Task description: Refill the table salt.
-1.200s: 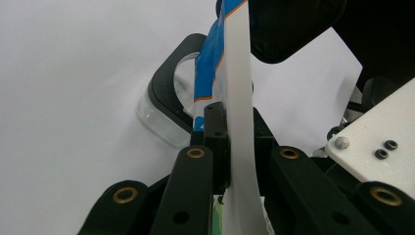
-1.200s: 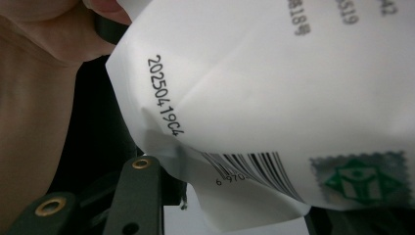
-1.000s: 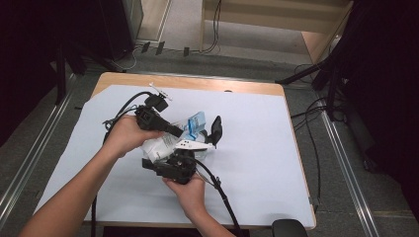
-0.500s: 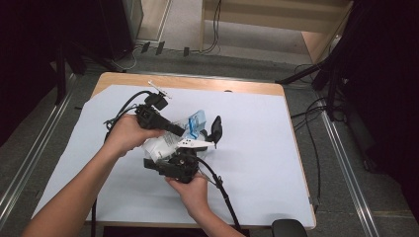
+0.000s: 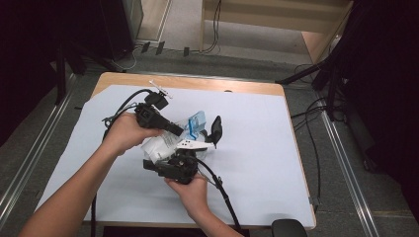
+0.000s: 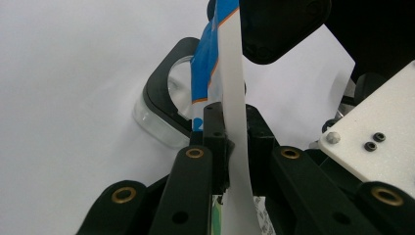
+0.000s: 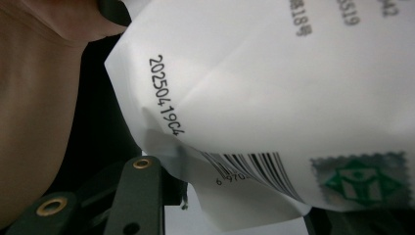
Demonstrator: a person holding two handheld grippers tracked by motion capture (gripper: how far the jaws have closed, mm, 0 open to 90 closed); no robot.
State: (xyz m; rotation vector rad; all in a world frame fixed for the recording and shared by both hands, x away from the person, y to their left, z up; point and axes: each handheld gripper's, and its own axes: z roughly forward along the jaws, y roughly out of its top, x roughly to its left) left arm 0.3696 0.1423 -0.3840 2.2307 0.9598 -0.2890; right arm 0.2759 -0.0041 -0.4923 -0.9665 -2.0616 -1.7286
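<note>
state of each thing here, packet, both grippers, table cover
white packet: held up off the table between both grippers, creased, printed side with barcode toward the right gripper's camera
packet's blue-and-white edge strip: pinched flat
left gripper: shut on the strip
right gripper: shut on the packet's lower part
white table cover: lying flat
</note>
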